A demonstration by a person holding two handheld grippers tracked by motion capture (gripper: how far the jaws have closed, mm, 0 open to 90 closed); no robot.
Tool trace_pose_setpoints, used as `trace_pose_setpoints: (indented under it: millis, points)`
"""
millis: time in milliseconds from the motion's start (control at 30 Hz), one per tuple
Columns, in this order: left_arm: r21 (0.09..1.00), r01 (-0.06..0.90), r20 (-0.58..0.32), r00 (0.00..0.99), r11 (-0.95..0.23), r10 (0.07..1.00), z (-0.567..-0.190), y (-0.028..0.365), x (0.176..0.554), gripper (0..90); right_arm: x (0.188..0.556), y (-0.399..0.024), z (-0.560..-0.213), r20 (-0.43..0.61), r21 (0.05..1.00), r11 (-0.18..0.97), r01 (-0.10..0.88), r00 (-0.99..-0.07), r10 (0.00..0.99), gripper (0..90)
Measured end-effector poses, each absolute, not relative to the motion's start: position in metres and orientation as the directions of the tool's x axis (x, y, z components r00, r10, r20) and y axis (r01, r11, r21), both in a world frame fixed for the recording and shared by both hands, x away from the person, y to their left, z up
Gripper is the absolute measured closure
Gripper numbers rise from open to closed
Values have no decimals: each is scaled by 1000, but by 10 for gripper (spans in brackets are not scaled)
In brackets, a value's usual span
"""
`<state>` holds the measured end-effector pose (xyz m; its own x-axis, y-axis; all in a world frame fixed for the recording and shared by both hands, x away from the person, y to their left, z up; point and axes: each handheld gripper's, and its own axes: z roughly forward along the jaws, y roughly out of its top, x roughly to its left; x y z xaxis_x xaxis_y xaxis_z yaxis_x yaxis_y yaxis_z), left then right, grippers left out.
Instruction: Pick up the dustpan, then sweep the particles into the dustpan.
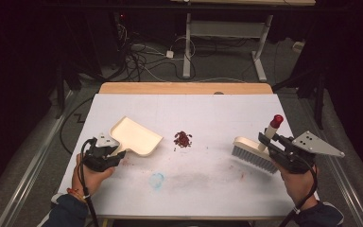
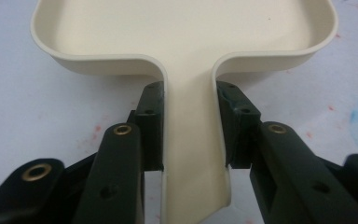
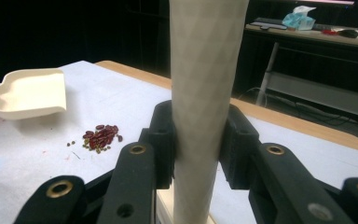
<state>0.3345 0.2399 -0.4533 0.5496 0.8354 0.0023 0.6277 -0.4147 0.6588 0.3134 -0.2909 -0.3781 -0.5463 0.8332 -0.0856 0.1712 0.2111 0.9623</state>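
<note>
One pile of red beans point(image 1: 183, 139) lies mid-surface point(image 1: 194, 109). Left of it, one cream dustpan point(image 1: 136, 136), its handle clamped by the left tool point(image 1: 118, 156). Right of it, one brush point(image 1: 255, 153), its handle gripped by the right tool point(image 1: 267, 140).

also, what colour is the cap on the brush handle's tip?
Red, on the brush handle's tip, above the pale handle; the high view shows it best.

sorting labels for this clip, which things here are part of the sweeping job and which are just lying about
Part of the job:
- dustpan, handle held in the left gripper
- brush, handle held in the right gripper
- pile of red beans on the table between them

Just lying about:
- blue smudge on the table
- cables on the floor behind
- desk frame at the back
</note>
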Motion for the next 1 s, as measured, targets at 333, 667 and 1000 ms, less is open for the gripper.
trace_pose_setpoints:
  millis: [333,667,1000]
  points:
    - [616,597,8,648,-514,762,-457,215,314,643,320,-278,-381,-89,957,227,178,-567,819,703]
    - [555,605,-8,690,-571,724,-461,201,311,642,340,-256,-386,-87,951,244,188,-595,799,703]
    - [542,609,-27,702,-580,712,-464,194,310,642,372,-203,-375,-99,960,238,149,-611,785,704]
